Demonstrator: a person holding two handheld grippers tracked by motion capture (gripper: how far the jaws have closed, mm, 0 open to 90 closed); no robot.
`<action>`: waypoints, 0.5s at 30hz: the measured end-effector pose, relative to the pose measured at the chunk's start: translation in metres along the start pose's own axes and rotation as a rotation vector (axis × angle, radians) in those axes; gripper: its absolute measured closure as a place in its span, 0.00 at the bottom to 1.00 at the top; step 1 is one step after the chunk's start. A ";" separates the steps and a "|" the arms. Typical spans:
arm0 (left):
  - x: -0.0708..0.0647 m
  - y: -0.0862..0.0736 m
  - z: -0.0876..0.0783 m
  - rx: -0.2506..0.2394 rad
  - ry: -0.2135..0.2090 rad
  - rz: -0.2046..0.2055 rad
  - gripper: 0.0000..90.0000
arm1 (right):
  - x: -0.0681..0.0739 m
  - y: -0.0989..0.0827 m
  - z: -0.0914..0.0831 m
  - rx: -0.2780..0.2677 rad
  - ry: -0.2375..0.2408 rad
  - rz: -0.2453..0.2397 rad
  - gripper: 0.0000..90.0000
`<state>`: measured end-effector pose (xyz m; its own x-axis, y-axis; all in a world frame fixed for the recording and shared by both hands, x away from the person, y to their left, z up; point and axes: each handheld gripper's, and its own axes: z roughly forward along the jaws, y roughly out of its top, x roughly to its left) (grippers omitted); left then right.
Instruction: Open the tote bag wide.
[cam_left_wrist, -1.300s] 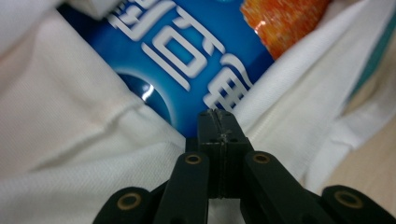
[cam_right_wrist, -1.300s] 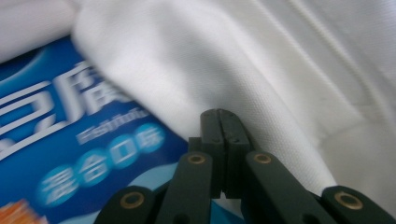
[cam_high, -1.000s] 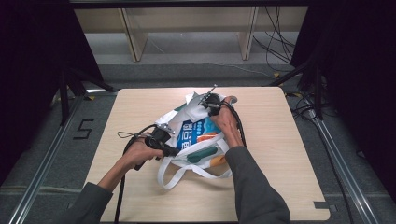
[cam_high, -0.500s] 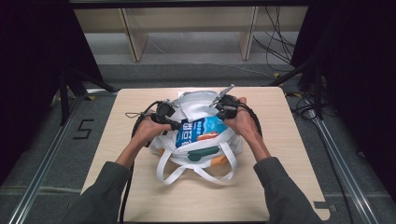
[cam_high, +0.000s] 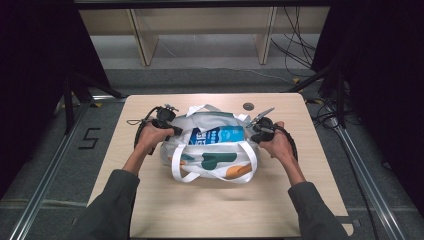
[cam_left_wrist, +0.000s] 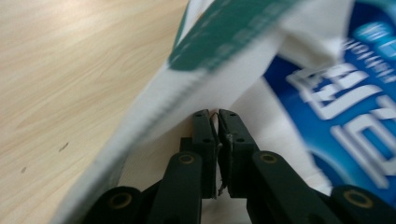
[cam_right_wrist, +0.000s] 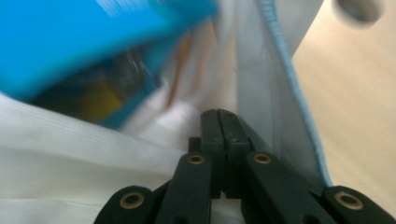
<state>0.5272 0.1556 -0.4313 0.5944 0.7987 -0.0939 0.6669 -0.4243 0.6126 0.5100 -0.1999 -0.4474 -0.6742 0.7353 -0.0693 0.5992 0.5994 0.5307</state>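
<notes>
A light wooden desk (cam_high: 215, 210) is set on a grey floor, with a pale shelf (cam_high: 200, 30) seen at the far side and a "5" (cam_high: 90, 138) marked on the floor to the left. A white bag (cam_high: 212, 150) lies at the middle of the desk, with a blue carton (cam_high: 220, 135) inside; its white lettering is too blurred to be read. The bag's left edge is pinched by the left tongs (cam_left_wrist: 217, 122), nearly closed, and its right edge is gripped by the fully closed right tongs (cam_right_wrist: 221, 120).
</notes>
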 end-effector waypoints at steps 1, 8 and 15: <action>0.000 0.000 0.000 0.000 0.000 0.000 0.95 | -0.001 0.002 -0.006 -0.036 -0.004 -0.039 1.00; -0.019 0.021 -0.010 -0.097 -0.083 0.011 0.95 | 0.028 0.020 -0.042 -0.161 0.072 -0.053 1.00; -0.012 0.049 0.007 -0.098 0.021 -0.038 0.96 | 0.053 0.012 -0.042 -0.130 0.201 -0.141 1.00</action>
<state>0.5566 0.1222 -0.4059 0.5591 0.8227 -0.1032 0.6412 -0.3501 0.6828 0.4632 -0.1667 -0.4096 -0.8271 0.5619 0.0115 0.4413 0.6366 0.6325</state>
